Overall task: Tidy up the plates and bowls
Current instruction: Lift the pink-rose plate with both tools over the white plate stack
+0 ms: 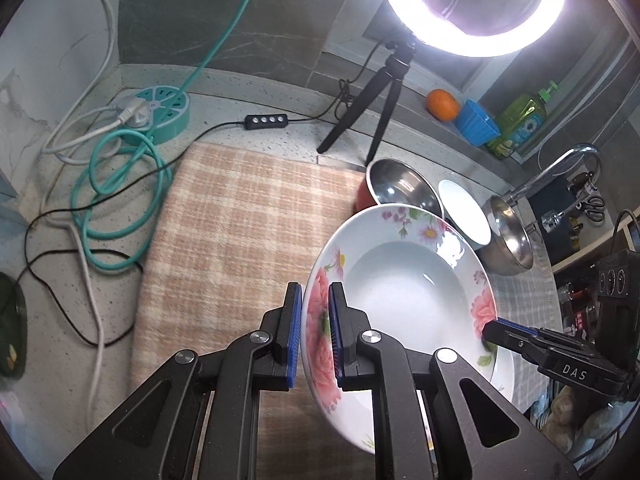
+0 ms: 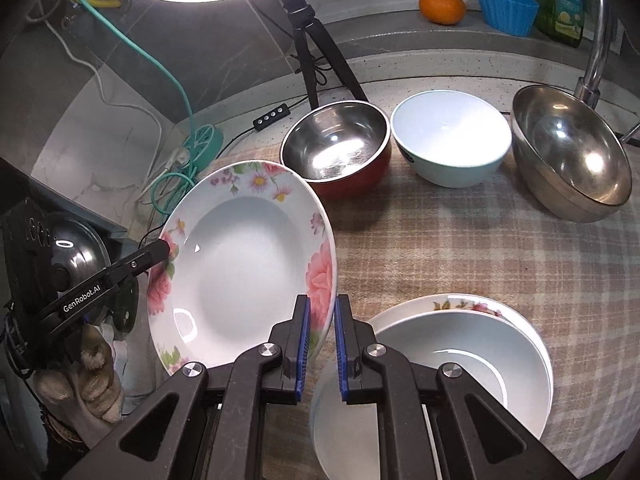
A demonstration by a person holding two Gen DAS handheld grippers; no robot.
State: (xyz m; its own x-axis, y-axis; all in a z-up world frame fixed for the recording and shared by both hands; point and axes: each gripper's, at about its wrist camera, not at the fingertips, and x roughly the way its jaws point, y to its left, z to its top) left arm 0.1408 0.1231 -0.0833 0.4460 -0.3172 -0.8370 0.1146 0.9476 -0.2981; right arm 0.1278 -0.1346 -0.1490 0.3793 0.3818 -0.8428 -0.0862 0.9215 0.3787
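Observation:
A deep white plate with pink flowers point(image 1: 400, 280) point(image 2: 240, 272) hangs tilted above the checked cloth, held at two opposite rims. My left gripper point(image 1: 316, 320) is shut on one rim; its finger point(image 2: 158, 250) shows from the right wrist view. My right gripper point(image 2: 322, 320) is shut on the other rim, and its fingertip point(image 1: 492, 330) shows in the left wrist view. Below the right gripper lies a white plate point(image 2: 460, 360) stacked on a floral one. At the back stand a red-sided steel bowl point(image 2: 340, 152), a white bowl point(image 2: 452, 140) and a tilted steel bowl point(image 2: 568, 152).
A ring light on a black tripod point(image 1: 384, 92) stands behind the cloth point(image 1: 240, 232). A teal power strip point(image 1: 160, 112) and looped cables point(image 1: 120, 208) lie to the left. An orange point(image 2: 442, 6), a blue cup point(image 2: 506, 8), a green bottle point(image 1: 520, 120) and a faucet point(image 1: 568, 168) line the back right.

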